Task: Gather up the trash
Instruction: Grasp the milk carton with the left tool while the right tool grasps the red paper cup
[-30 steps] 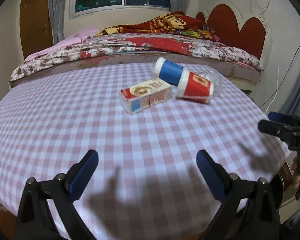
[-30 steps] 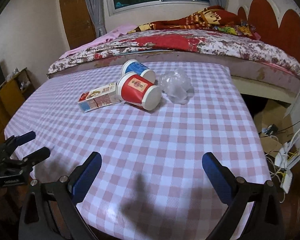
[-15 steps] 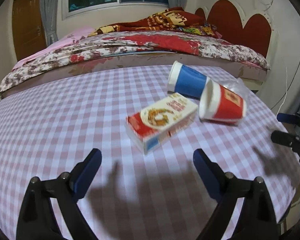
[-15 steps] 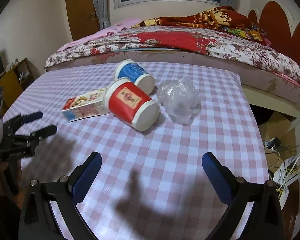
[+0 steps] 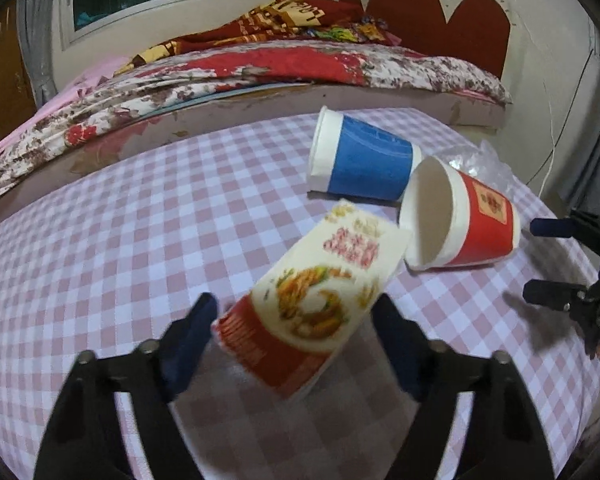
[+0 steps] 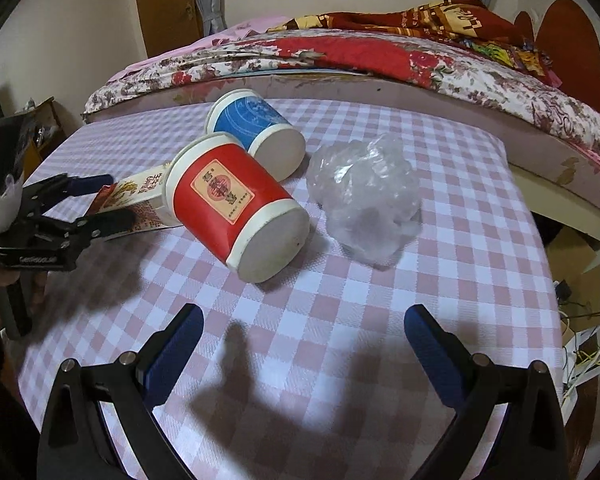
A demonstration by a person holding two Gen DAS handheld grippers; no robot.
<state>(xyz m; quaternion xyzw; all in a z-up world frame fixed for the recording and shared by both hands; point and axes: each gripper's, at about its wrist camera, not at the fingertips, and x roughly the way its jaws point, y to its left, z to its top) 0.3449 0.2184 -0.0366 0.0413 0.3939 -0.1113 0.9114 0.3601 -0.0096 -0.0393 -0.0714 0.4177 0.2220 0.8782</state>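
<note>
— While closing in on the carton [image 5: 320, 280], left tool [image 5: 294, 308] set how?

— Just been narrowing, with one blue pad at each side of the carton's near red end. Pressing or merely alongside: cannot tell, too blurred.

— Long axis of the carton?

— Slanted in the left wrist view. Red end near and left, between the pads. Pale end far and right, pointing at the mouth of the red cup [image 5: 472, 224]. Printed broad face up, down on the checked tabletop [image 5: 120, 220], going by the right wrist view.

— Right tool [image 6: 304, 316]?

— Spread wide, nothing between the pads. Hanging over bare cloth, short of the red cup.

— And the cups?

— Both tipped on their sides, axes roughly parallel. Red one nearer, mouth toward the carton, base toward the right tool. Blue cup [image 5: 368, 160] just behind, pointing the same way, touching or nearly so.

— Farther out?

— Crumpled clear plastic [image 6: 364, 192] just beside the cups, on the side away from the carton. Past the far tabletop edge, a bed [image 5: 260, 68] under a flowered cover.
</note>
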